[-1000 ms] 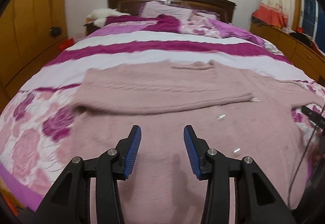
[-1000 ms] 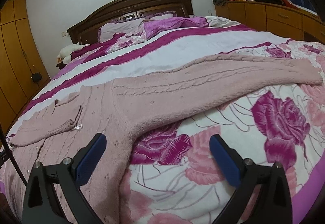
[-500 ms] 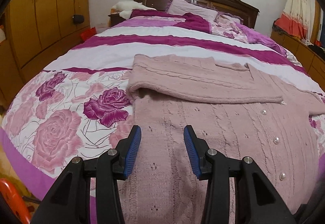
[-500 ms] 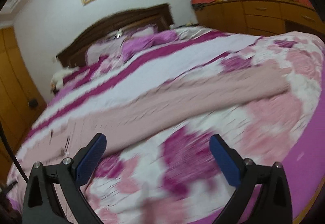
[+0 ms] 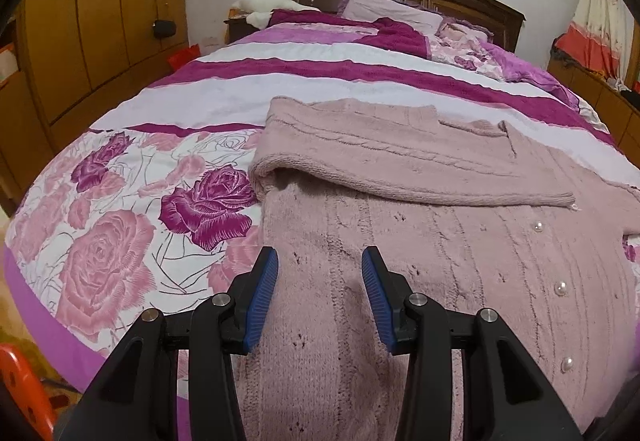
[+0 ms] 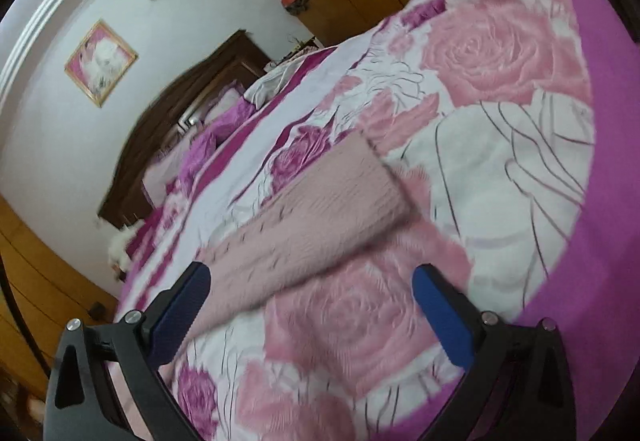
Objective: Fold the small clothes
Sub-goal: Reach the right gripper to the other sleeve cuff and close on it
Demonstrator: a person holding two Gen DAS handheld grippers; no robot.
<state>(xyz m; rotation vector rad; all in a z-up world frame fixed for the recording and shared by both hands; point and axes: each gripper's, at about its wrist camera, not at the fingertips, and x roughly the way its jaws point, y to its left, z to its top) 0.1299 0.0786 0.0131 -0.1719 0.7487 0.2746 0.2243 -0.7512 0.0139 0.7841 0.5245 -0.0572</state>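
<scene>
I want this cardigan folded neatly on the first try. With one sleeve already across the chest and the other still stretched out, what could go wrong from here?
1. The right gripper hangs open above the stretched-out sleeve; that view is blurred, so a grab might miss the cuff.
2. The folded sleeve lies loose on the cardigan; tugging may slide it off.
3. The left gripper holds nothing, so the cardigan could drag across the bedspread.

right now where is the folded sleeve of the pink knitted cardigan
In the left wrist view the folded sleeve lies across the chest of the pink knitted cardigan, beyond the left claw, cuff near the pearl buttons.
</scene>
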